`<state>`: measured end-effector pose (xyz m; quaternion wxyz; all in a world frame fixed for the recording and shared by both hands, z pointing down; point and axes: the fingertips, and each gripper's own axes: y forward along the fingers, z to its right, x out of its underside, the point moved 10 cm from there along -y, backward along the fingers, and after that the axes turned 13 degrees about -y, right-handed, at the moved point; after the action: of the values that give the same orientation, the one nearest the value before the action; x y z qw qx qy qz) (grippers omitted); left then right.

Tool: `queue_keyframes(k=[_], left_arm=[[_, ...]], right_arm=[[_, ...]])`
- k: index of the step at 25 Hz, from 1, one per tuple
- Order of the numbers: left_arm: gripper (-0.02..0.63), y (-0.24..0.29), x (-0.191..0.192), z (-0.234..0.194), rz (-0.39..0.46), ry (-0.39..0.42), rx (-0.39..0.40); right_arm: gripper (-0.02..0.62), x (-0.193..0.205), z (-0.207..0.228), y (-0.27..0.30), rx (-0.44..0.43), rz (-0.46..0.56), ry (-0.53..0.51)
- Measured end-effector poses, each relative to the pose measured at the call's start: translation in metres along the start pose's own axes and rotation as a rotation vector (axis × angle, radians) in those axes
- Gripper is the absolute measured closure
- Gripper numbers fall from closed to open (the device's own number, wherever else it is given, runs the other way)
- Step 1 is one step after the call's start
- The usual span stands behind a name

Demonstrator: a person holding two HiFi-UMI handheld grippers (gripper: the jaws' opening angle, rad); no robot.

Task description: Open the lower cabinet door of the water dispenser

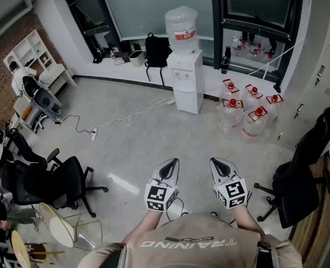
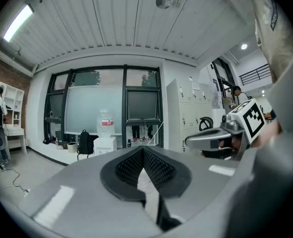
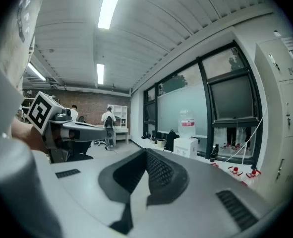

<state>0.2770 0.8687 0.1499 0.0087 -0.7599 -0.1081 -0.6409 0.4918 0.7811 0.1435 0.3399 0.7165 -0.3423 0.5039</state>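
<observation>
Lower cabinet door (image 1: 187, 100): closed, on white water dispenser (image 1: 186, 66), well ahead, between both jaw lines.
Bottle label (image 1: 185, 36): red, print too small to read.
Left gripper (image 1: 170, 165): jaws together, empty.
Right gripper (image 1: 219, 164): jaws together, empty, just beside the left one.
Shirt (image 1: 198, 242): "TRAINING".

White water dispenser (image 1: 187, 74) stands upright on floor at the window wall, clear red-labelled bottle (image 1: 181, 25) on top. Lower cabinet door (image 1: 187, 100): white, shut, flush with body.
</observation>
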Motion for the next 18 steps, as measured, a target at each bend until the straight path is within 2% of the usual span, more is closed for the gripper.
queue_keyframes(k=[3, 9, 18], left_arm=[[0.615, 0.001, -0.02, -0.024, -0.013, 0.005, -0.023], [0.615, -0.003, -0.015, -0.058, -0.047, 0.004, -0.017], [0.615, 0.015, -0.005, -0.092, -0.079, -0.021, 0.054]], right_arm=[[0.588, -0.001, -0.002, 0.013, 0.007, -0.001, -0.006], [0.588, -0.004, -0.014, 0.034, 0.016, -0.013, 0.009], [0.588, -0.005, -0.022, 0.079, 0.041, -0.043, 0.007]])
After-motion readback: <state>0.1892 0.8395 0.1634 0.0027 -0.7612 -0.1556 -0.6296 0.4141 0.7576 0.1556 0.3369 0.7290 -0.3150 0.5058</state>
